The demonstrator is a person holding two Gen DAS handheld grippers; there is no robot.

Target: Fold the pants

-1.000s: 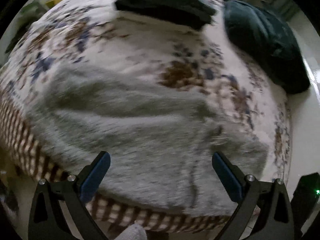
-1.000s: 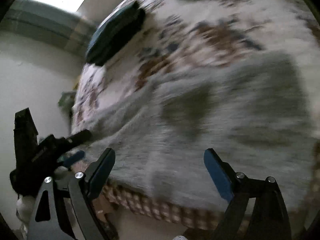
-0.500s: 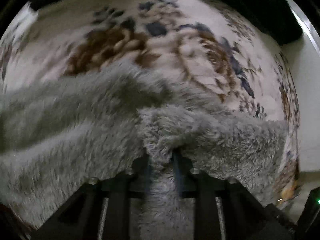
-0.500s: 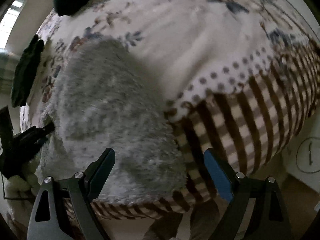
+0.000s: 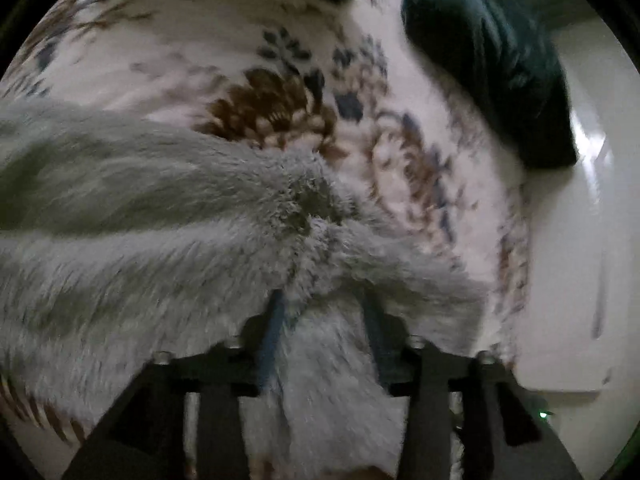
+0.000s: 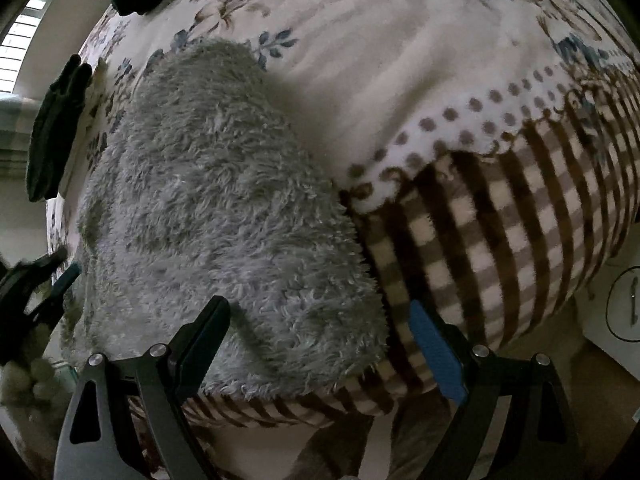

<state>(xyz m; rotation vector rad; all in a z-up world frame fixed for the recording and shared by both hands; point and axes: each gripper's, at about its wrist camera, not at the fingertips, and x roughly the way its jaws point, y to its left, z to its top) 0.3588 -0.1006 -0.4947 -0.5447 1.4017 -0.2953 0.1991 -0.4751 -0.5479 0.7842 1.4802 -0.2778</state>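
Grey fleece pants (image 5: 140,240) lie across a flowered blanket (image 5: 200,52) on a bed. My left gripper (image 5: 323,296) has a bunched fold of the pants between its fingers. Its jaws are opening, and the fleece still fills the gap and touches both pads. Creases in the pile run toward the jaws. In the right wrist view the pants (image 6: 224,208) end at the bed's near edge. My right gripper (image 6: 318,306) hovers open just above that end with nothing gripped. The left gripper (image 6: 44,280) shows at the far left of that view.
Dark green folded cloth (image 5: 492,68) lies at the far side of the bed, also visible as a dark green bundle (image 6: 52,128). The blanket's brown checked border (image 6: 500,240) hangs over the bed edge. A pale floor (image 5: 580,280) lies beyond the bed.
My left gripper dropped onto the pants, closed on a fold, and its fingers now stand wider apart around it. My right gripper swung over to the pants' end at the bed edge and stayed open.
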